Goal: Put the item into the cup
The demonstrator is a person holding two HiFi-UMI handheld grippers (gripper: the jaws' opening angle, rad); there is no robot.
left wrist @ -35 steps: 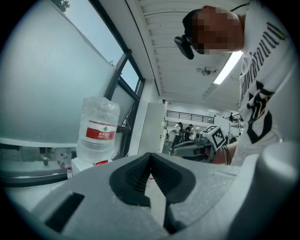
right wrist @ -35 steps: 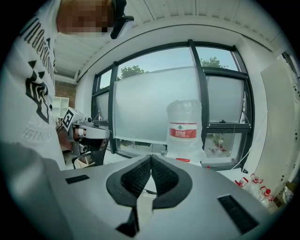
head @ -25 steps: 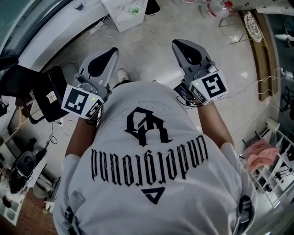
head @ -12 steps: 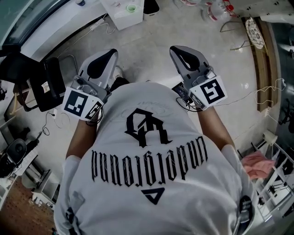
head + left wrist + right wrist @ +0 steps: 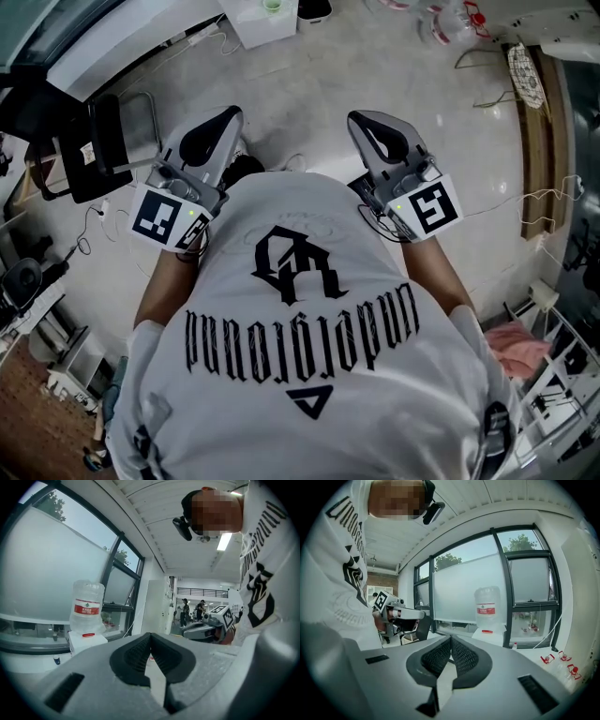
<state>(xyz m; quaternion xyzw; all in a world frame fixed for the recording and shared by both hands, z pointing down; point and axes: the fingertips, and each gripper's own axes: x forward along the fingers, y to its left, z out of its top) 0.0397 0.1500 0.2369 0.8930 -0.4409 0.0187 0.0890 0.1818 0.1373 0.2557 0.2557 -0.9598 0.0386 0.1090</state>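
No cup or item for it shows clearly; only a small green thing [image 5: 273, 5] sits on a white table [image 5: 255, 22] at the top edge of the head view. My left gripper [image 5: 217, 120] and right gripper [image 5: 367, 120] are held out in front of the person's white printed shirt, above the floor. The left gripper view shows its jaws [image 5: 150, 638] pressed together with nothing between them. My right gripper [image 5: 450, 643] is likewise shut and empty. Each gripper view catches the other gripper to one side.
A black chair [image 5: 98, 157] stands on the pale floor at the left. A water jug [image 5: 87, 605] on a white dispenser [image 5: 87, 641] stands by the windows, the same water jug [image 5: 487, 607] showing ahead of the right gripper. Bottles [image 5: 448, 21] lie far right; people [image 5: 186, 609] stand far off.
The person has shifted over the floor: the white table has slid toward the top edge and the black chair has come nearer. Both grippers stay shut in front of the chest.
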